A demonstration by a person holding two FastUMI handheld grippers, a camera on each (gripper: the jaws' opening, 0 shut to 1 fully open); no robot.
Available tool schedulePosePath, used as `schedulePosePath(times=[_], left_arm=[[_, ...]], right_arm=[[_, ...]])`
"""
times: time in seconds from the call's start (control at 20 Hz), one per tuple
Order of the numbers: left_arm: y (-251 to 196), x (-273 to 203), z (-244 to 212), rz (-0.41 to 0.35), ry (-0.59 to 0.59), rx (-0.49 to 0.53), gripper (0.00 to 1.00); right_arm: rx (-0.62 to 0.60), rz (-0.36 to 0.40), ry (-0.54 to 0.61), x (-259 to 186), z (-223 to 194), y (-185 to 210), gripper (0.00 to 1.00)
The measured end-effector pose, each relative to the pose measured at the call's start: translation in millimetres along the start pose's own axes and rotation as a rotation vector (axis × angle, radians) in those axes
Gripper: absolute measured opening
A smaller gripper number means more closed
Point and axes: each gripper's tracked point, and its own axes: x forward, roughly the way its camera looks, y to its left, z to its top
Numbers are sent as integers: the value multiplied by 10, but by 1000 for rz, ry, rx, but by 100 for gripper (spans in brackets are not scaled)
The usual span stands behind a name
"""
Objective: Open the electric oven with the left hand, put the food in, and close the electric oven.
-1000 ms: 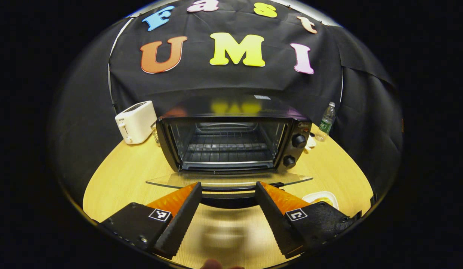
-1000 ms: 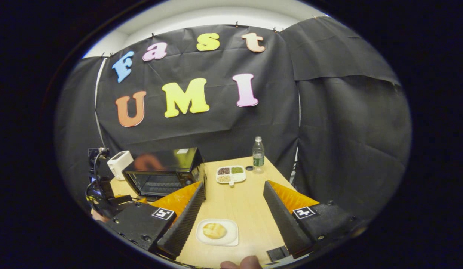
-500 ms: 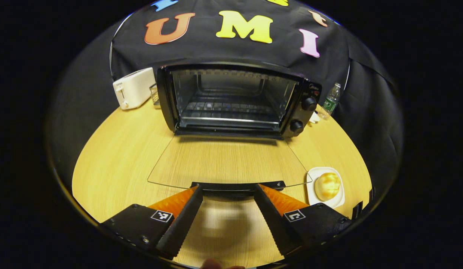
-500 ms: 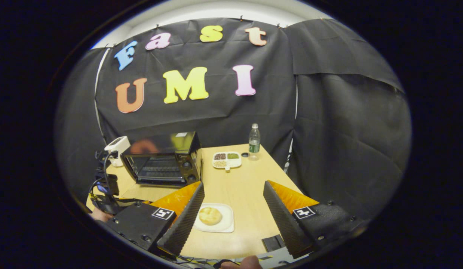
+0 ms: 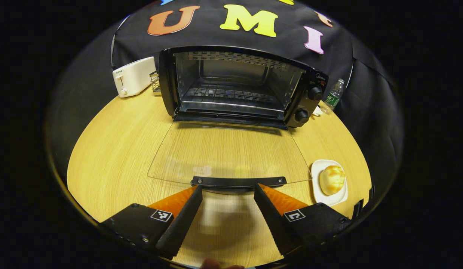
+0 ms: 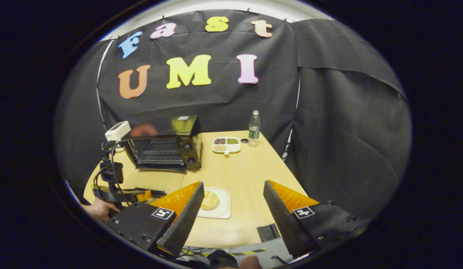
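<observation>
- Oven door handle (image 5: 238, 181) sits nearest, a dark bar running crosswise just beyond the tips of the left claw (image 5: 228, 191); that claw is spread wide and grips nothing, its fingers either side of the handle's middle and seemingly apart from it.
- Glass door (image 5: 231, 153) lies swung fully down, flat and close over the desk (image 5: 115, 142), hinged at the oven's bottom edge, its long axis side to side. It looks stiff, slick and breakable, so the handle is the place to take hold for closing, lifting up and back.
- Bread roll (image 5: 331, 179) rests on a small white plate (image 5: 316, 186) just right of the door's corner. It is probably light and soft, easily dented; a gentle pinch across its width, or carrying the plate by its rim, would suit.
- Right claw (image 6: 233, 186) is also wide open and empty, held above and short of the plate (image 6: 221, 209) in the right gripper view.
- Electric oven (image 5: 239, 87) stands farther back, mouth facing the person, wire rack (image 5: 231, 94) level inside.
- A white toaster (image 5: 133, 76) stands left of it, a water bottle (image 5: 333, 100) to the right.
</observation>
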Motion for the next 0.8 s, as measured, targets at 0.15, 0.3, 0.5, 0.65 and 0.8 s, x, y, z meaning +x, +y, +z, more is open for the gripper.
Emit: schedulePosePath(times=[0.15, 0.3, 0.5, 0.65, 0.8], left_arm=[[47, -170, -10, -8, -21, 1, 92], [-18, -474, -82, -27, -51, 19, 80], [50, -973, 17, 4, -143, 50, 93], [140, -1322, 196, 48, -205, 46, 95], [217, -1639, 362, 87, -251, 42, 95]], right_arm=[[3, 22, 27, 20, -61, 32, 100], [18, 62, 71, 116, -212, 104, 97], [31, 104, 139, 376, -466, 208, 97], [9, 130, 182, 610, -633, 309, 97], [-1, 160, 217, 852, -792, 415, 97]])
